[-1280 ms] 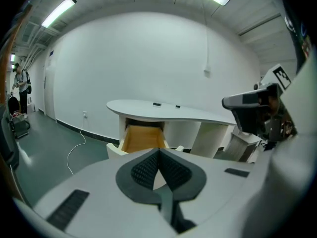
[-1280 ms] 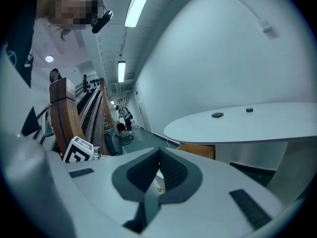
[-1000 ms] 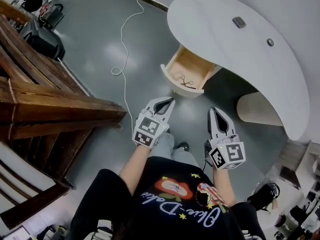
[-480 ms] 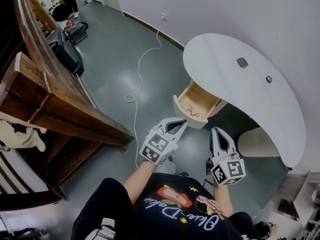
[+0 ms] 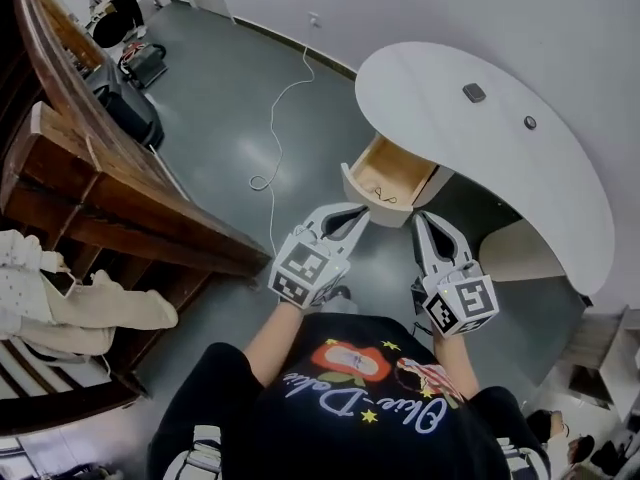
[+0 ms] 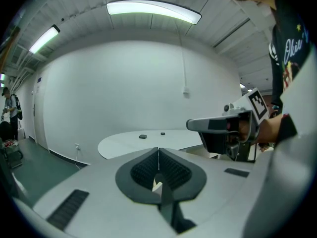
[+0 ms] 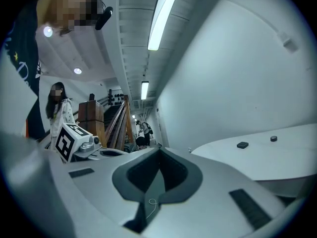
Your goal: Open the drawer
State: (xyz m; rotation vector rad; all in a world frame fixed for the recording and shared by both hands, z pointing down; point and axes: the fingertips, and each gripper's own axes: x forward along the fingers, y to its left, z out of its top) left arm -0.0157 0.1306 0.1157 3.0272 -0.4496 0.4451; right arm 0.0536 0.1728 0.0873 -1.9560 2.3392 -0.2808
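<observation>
Left tongs [image 5: 355, 214] + right tongs [image 5: 424, 218] raised vs 1 s ago, both shut, empty. Drawer [image 5: 388, 176] pulled out under white tabletop [image 5: 500, 183], looks done. Risk: knee bumps drawer back in while stepping off; floor cable [image 5: 276, 133] = trip hazard.

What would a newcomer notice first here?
The wooden drawer stands pulled out from under the curved white desk, centre of the head view. Just below it hover the left tongs and right tongs, both shut and empty. A dark wooden structure fills the left.
</observation>
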